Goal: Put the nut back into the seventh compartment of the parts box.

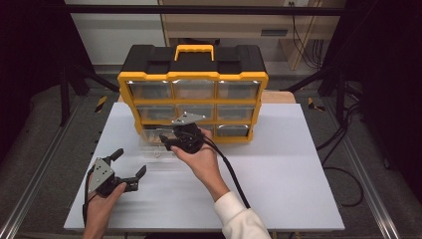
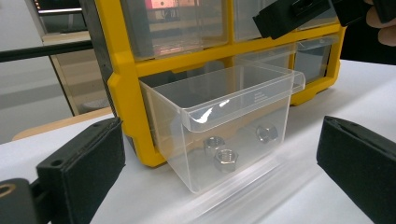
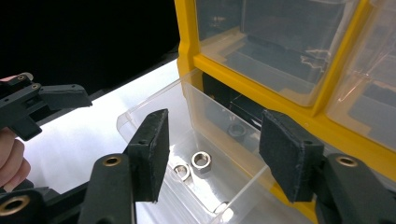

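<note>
Clear drawer [image 1: 158, 149] at centre frame in the high view, pulled out of the bottom-left slot of the yellow organizer [image 1: 193, 79]. Long axis toward lower left. Three nuts [image 3: 201, 160] inside. Open white table [image 1: 278, 174] at right. Right gripper [image 3: 212, 149] above drawer, spread, pinching nothing. Left gripper [image 1: 128, 165] at lower left, spread, apart from drawer.

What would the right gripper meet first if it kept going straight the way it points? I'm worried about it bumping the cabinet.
Probably the pulled-out clear drawer: the right gripper aims into it, jaws open, nuts lying below. The yellow cabinet stands just behind.
</note>
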Tool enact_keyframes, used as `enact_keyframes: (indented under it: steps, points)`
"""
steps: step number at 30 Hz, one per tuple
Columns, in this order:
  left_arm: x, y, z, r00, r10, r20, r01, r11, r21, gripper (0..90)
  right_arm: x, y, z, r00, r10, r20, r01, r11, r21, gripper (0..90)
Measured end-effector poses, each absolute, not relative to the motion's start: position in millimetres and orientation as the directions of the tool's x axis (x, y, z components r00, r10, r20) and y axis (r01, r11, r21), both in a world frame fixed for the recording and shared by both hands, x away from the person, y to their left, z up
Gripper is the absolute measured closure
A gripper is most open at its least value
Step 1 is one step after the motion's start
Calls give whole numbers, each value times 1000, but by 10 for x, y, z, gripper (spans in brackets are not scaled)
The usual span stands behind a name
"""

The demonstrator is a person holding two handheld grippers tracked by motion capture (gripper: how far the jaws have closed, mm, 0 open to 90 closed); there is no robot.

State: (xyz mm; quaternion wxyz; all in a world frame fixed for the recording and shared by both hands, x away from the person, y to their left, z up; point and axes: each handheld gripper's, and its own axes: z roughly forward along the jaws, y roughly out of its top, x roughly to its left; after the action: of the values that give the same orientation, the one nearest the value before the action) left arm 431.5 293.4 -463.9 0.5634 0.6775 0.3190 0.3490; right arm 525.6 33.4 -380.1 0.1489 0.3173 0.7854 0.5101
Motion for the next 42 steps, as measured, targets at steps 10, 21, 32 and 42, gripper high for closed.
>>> enact_keyframes:
  steps: [10,21,32,42]
  points:
    - [4314,2934,-4640,552,826,114,40,-163,986,9,5169,291,-3737,-756,652,62,333,302,893,379]
    - [4313,2927,-4641,552,825,117,39,-166,985,9,5075,119,-3732,-752,658,42,330,319,888,351]
    - [4314,2920,-4643,553,824,122,39,-172,984,9,4933,-34,-3726,-739,674,19,329,336,883,242]
    - [4321,2922,-4646,553,824,123,42,-175,984,10,4810,-261,-3736,-711,703,-8,320,334,887,137]
